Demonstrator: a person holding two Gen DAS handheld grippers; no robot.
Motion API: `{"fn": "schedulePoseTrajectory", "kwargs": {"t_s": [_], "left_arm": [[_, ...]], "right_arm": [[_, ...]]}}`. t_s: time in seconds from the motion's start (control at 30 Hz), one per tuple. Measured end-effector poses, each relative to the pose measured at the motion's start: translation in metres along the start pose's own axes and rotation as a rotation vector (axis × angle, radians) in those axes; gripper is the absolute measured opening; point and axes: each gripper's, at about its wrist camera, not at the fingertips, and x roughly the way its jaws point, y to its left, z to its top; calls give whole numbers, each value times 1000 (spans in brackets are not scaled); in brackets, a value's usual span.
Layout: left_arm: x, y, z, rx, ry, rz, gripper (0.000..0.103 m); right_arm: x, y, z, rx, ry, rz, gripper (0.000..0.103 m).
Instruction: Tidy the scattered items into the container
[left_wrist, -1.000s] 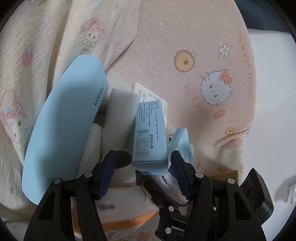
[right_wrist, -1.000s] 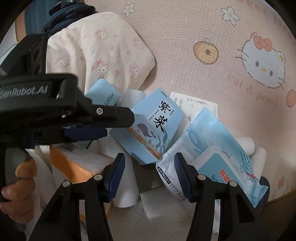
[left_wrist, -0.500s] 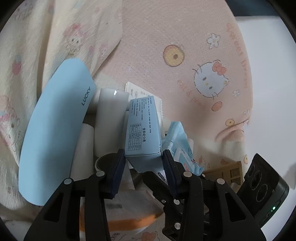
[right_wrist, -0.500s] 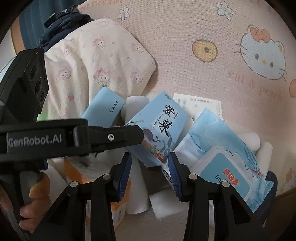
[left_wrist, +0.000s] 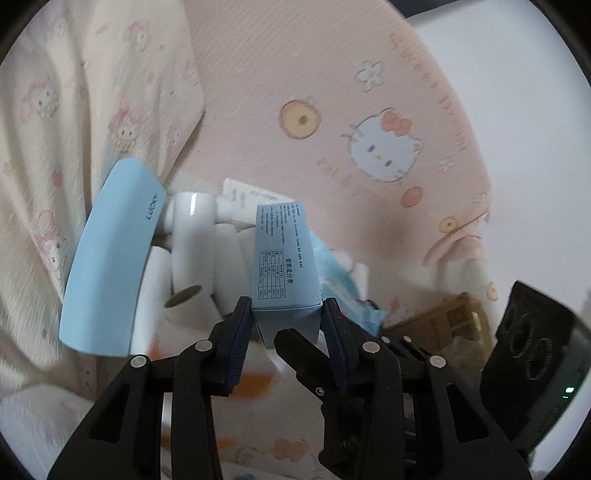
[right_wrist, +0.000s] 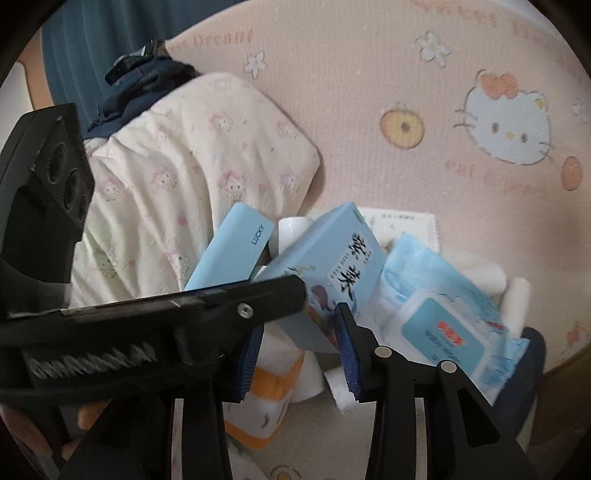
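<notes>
- The left hand-held gripper (left_wrist: 286, 325) is squeezing the near end of the blue box (left_wrist: 286, 266), one pad on each side.
- The box is sitting up above a pile of white paper rolls (left_wrist: 192, 266), next to the flat blue LUCKY case (left_wrist: 110, 258), on a pink cat blanket (left_wrist: 332, 92).
- The box is looking light and stiff, like thin card. Its sides are smooth, so it could be slipping if the squeeze is weak, and it could be denting if the squeeze is hard.
- The narrow sides near the end are a good place to be holding it, I think.
- The right hand-held gripper (right_wrist: 301, 343) is partly open and holding nothing. It is waiting just under the box, near the soft wipes pack (right_wrist: 443, 325).
- A second ago the left pads were wide apart around the box. Now they are pressing on it, and the box is lifting up from the pile.
- The right one is narrower than before.
</notes>
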Motion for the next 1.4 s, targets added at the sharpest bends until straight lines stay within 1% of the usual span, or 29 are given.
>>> {"fn": "schedulePoseTrajectory", "kwargs": {"t_s": [0.1,0.17,0.33,0.4,0.5,0.63,0.77,0.9,1.03,1.17,1.4], "left_arm": [[-16,-19,-4,25,-19,-16,42],[-21,-30,-7,42,-17,-32,42],[-27,-56,-21,62,7,-63,42],[-26,-70,-28,90,22,-68,42],[-22,-84,-42,114,52,-78,42],[-8,-99,-62,125,105,-94,42],[10,-108,-84,128,170,-101,42],[23,-120,-104,153,222,-115,42],[40,-123,-119,175,281,-102,42],[54,-119,-132,195,328,-71,42],[66,-98,-131,144,376,-61,42]], "right_arm": [[-21,-4,-3,25,-29,1,37],[-37,-7,-6,47,-58,2,37],[-70,-23,-17,140,-96,10,37],[-83,-31,-25,188,-96,14,38],[-95,-44,-38,259,-69,10,41],[-108,-66,-63,368,-44,-6,41],[-114,-87,-92,486,-10,-27,41],[-122,-102,-117,568,18,-41,41],[-117,-111,-142,666,67,-57,41],[-105,-113,-161,709,95,-65,41],[-88,-115,-171,737,119,-21,41]]}}
